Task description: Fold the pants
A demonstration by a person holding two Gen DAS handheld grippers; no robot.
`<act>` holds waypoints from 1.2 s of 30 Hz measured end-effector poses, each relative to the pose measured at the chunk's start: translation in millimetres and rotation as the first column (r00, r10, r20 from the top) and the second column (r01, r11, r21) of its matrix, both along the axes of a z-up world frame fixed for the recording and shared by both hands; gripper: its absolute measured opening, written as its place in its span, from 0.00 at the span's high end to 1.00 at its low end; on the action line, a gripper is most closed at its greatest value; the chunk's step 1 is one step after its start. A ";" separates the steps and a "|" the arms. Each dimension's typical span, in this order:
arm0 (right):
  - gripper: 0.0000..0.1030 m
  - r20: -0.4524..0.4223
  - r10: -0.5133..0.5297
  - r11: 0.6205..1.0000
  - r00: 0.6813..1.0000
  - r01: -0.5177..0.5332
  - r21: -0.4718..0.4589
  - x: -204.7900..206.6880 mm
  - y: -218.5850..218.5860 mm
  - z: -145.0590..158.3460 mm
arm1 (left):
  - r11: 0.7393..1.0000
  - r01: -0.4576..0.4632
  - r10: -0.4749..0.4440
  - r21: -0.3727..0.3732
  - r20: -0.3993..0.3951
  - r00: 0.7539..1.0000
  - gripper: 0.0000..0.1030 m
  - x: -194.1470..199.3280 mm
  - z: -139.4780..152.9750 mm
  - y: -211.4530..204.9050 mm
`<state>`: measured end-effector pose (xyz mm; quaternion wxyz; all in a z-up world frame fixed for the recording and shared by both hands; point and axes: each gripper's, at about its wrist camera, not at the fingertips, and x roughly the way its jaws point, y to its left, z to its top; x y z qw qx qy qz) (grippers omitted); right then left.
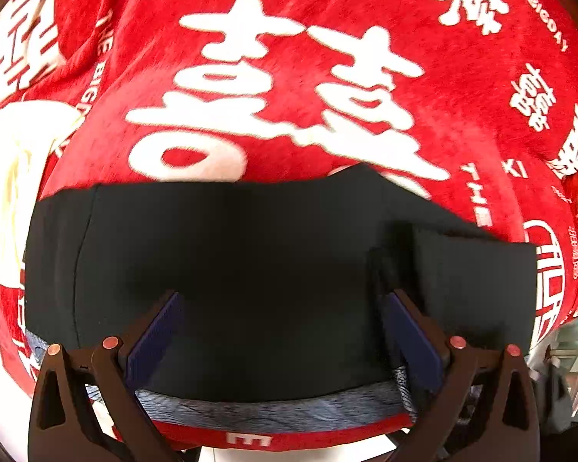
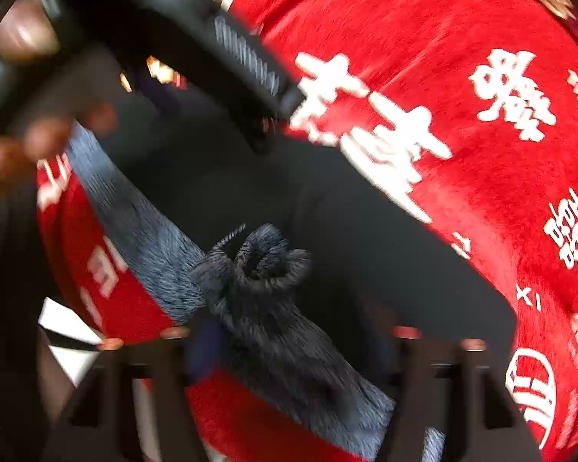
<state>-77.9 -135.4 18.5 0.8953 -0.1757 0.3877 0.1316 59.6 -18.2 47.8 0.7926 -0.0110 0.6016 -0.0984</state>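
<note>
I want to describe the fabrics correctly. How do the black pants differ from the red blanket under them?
The pants are plain black; the blanket is bright red with white characters. The pants have a grey fuzzy inside showing at their near edge; the blanket shows no second colour of lining. The pants cover only part of the view; the blanket spreads beyond them on all sides. Both are soft cloth, lying flat.

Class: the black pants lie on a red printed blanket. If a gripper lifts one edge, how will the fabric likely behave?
The black pants lie folded flat, so they are probably floppy and would drape. Their fuzzy grey lining suggests some thickness and grip. The plush red blanket may drag against them.
</note>
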 end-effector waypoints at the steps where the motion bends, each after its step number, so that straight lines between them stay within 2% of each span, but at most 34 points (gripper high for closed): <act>1: 0.30 0.027 -0.012 1.000 1.000 0.011 0.029 -9.7 -8.5 9.9 | 1.000 0.010 -0.010 -0.007 0.007 1.000 0.00 -1.8 4.7 -5.7; 4: 0.30 0.070 -0.079 0.991 0.994 0.070 0.113 -39.6 -45.0 30.6 | 0.998 0.062 -0.061 -0.029 0.021 0.998 0.00 -9.1 15.7 -27.3; 6: 0.30 0.059 -0.155 0.978 0.986 0.144 0.150 -54.2 -78.7 29.0 | 0.990 0.132 -0.131 -0.044 0.025 0.991 0.00 -18.4 21.7 -51.6; 8: 0.30 0.004 -0.224 0.962 0.975 0.221 0.160 -62.3 -115.4 14.8 | 0.977 0.202 -0.200 -0.071 0.038 0.979 0.00 -29.3 27.5 -80.7; 10: 0.30 -0.072 -0.257 0.937 0.964 0.267 0.228 -66.1 -143.9 3.0 | 0.962 0.252 -0.251 -0.102 0.025 0.968 0.00 -36.7 25.9 -104.3; 11: 0.30 -0.102 -0.251 0.917 0.963 0.270 0.295 -67.0 -155.0 1.2 | 0.952 0.282 -0.282 -0.116 0.019 0.959 0.00 -41.6 23.2 -118.7; 13: 0.30 -0.097 -0.234 0.888 0.967 0.254 0.383 -70.6 -164.1 3.2 | 0.940 0.318 -0.319 -0.121 0.010 0.948 0.00 -48.5 15.5 -138.9; 15: 0.30 -0.102 -0.191 0.891 0.976 0.216 0.398 -65.2 -159.7 -2.2 | 0.935 0.330 -0.336 -0.130 -0.025 0.941 0.00 -49.8 -1.0 -151.9; 16: 0.30 -0.114 -0.176 0.897 0.978 0.207 0.389 -60.3 -156.2 -9.3 | 0.943 0.317 -0.324 -0.104 -0.059 0.944 0.00 -47.2 -15.8 -153.9; 18: 0.30 -0.201 -0.156 0.889 0.967 0.226 0.398 -48.5 -156.2 -33.5 | 0.954 0.293 -0.298 -0.069 -0.096 0.950 0.00 -43.7 -34.4 -150.9; 20: 0.30 -0.318 -0.133 0.852 0.939 0.272 0.447 -45.2 -162.5 -53.5 | 0.947 0.315 -0.319 -0.065 -0.065 0.945 0.01 -47.0 -35.4 -150.3; 21: 0.30 -0.343 -0.127 0.846 0.931 0.282 0.452 -43.5 -163.9 -56.9 | 0.944 0.325 -0.328 -0.053 -0.061 0.943 0.01 -49.0 -34.4 -151.9; 24: 0.30 -0.326 -0.103 0.872 0.940 0.243 0.425 -47.7 -161.6 -44.9 | 0.939 0.344 -0.344 -0.018 -0.049 0.938 0.01 -52.5 -36.8 -156.9; 28: 0.30 -0.201 -0.085 0.916 0.976 0.156 0.370 -38.7 -171.0 -1.5 | 0.937 0.349 -0.348 0.026 -0.031 0.937 0.01 -55.7 -37.8 -161.8; 30: 0.30 -0.185 -0.095 0.916 0.978 0.159 0.369 -18.2 -185.2 9.6 | 0.938 0.346 -0.345 0.020 -0.030 0.938 0.00 -55.4 -38.8 -159.7; 33: 0.30 -0.198 -0.059 0.890 0.978 0.141 0.433 23.8 -206.2 15.7 | 0.935 0.354 -0.353 0.010 -0.033 0.935 0.00 -53.9 -38.0 -156.2; 36: 0.30 -0.249 0.035 0.897 0.968 0.079 0.434 58.5 -205.9 4.4 | 0.934 0.357 -0.357 0.012 -0.035 0.934 0.00 -51.9 -38.1 -157.5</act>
